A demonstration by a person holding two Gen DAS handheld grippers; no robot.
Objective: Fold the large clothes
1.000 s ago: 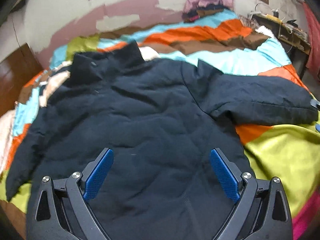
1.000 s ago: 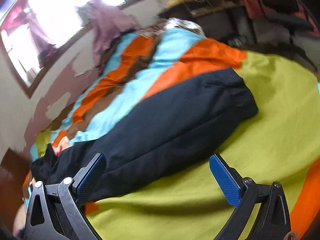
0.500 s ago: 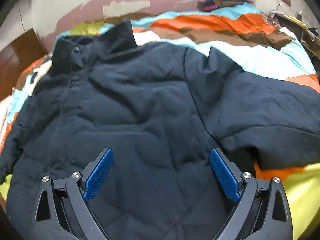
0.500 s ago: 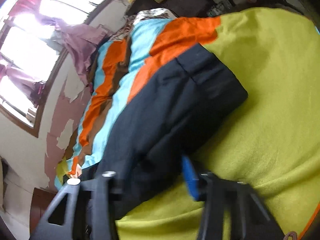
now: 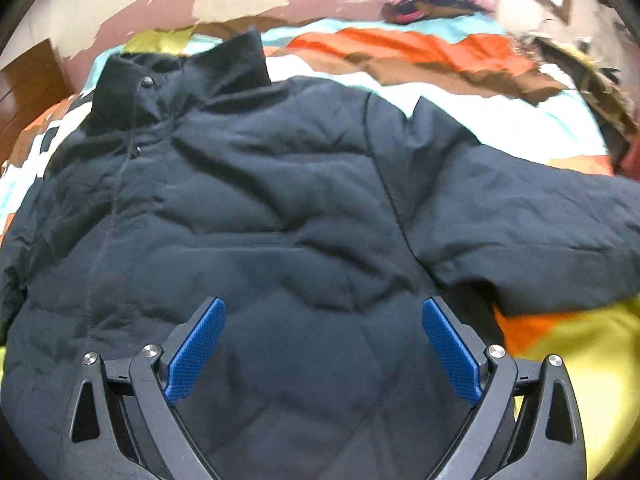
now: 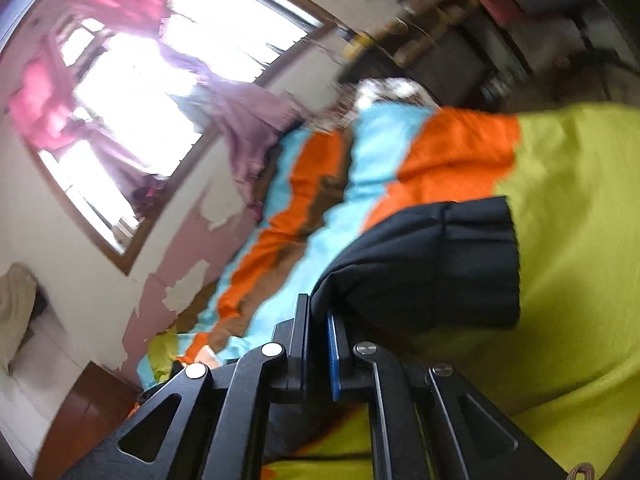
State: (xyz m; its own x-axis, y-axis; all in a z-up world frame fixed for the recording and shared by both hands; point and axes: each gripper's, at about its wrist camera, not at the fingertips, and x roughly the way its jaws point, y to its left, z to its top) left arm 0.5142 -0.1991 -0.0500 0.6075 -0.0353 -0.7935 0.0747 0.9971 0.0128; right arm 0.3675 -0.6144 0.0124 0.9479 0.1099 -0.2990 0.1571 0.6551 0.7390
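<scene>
Across the bed (image 5: 440,76) the dark padded jacket (image 5: 280,208) lies spread, front up; it looks bulky, soft and springy. Left tool (image 5: 324,344) hovers wide open over the hem, holding nothing, while the right tool (image 6: 320,344) is clamped on the sleeve (image 6: 432,264) near the cuff, a sensible hold for folding it inward.
</scene>
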